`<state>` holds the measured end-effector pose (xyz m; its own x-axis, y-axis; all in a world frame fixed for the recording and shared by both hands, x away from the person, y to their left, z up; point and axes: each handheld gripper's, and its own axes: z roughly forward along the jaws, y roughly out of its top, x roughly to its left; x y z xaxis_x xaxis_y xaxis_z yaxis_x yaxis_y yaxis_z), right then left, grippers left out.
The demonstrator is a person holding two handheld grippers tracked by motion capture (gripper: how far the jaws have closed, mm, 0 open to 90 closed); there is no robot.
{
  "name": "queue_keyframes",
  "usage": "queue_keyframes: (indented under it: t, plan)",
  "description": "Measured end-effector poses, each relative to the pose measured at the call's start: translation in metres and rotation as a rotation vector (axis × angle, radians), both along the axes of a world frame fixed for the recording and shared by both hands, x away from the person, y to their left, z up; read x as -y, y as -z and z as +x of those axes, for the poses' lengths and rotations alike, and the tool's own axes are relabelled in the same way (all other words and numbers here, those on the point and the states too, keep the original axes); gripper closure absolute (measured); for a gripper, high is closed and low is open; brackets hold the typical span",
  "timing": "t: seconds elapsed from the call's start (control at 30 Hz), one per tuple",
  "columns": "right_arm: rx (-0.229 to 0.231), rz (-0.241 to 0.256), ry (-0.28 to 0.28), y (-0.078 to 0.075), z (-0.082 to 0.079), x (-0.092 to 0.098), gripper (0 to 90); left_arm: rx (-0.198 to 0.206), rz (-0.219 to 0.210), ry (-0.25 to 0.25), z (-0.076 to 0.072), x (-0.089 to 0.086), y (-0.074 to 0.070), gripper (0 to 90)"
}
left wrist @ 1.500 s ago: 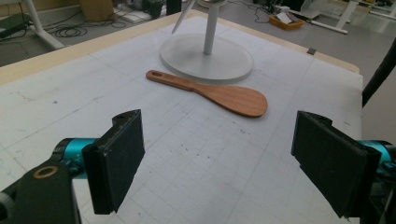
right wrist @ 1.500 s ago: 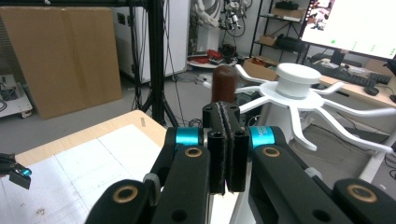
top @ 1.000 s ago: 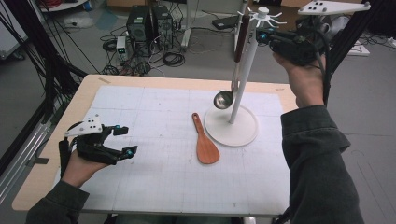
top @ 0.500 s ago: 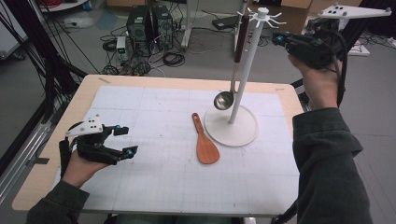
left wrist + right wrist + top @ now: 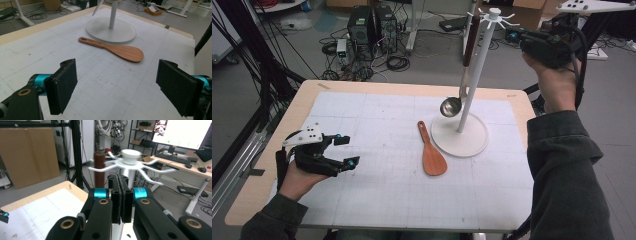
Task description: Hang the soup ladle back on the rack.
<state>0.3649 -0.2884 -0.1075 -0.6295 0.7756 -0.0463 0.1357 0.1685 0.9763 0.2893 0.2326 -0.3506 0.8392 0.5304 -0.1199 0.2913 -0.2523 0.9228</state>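
ladle [image 5: 460, 75]: hangs upright from white stand [image 5: 460, 141], brown handle up, bowl down beside pole | right gripper [image 5: 526, 41]: raised near stand's top, jaws together, empty | left gripper [image 5: 343, 151]: jaws apart

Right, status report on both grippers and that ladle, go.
Left gripper open, low over the table. Right gripper shut, empty, raised by the rack top. Ladle hangs on rack. Wooden spatula lies beside base.

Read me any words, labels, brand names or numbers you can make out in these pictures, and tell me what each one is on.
No text can be read.
The monitor screen in the right gripper view shows content too blurred to read.
The wooden spatula, ladle, white stand and gridded mat bear no lettering.
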Motion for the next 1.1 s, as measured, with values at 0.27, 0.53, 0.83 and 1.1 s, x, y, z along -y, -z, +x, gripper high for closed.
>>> queue_keyframes:
  t: [0.27,0.53,0.83,1.1]
  plan:
    - [0.01,0.001,-0.011,-0.002,-0.003,0.0,89.9,0.002,-0.001,-0.002,0.0,-0.001,0.0,17.7]
    - [-0.008,0.015,0.01,0.003,0.001,0.012,89.9,0.0,-0.003,0.0,0.0,0.0,0.0,17.7]
    - [-0.004,0.031,-0.013,0.005,0.007,0.009,89.8,-0.001,0.0,-0.001,0.001,0.0,0.001,17.7]
    - [0.014,0.013,-0.035,0.005,0.007,-0.005,89.8,0.0,-0.001,0.002,0.001,0.0,0.001,17.7]
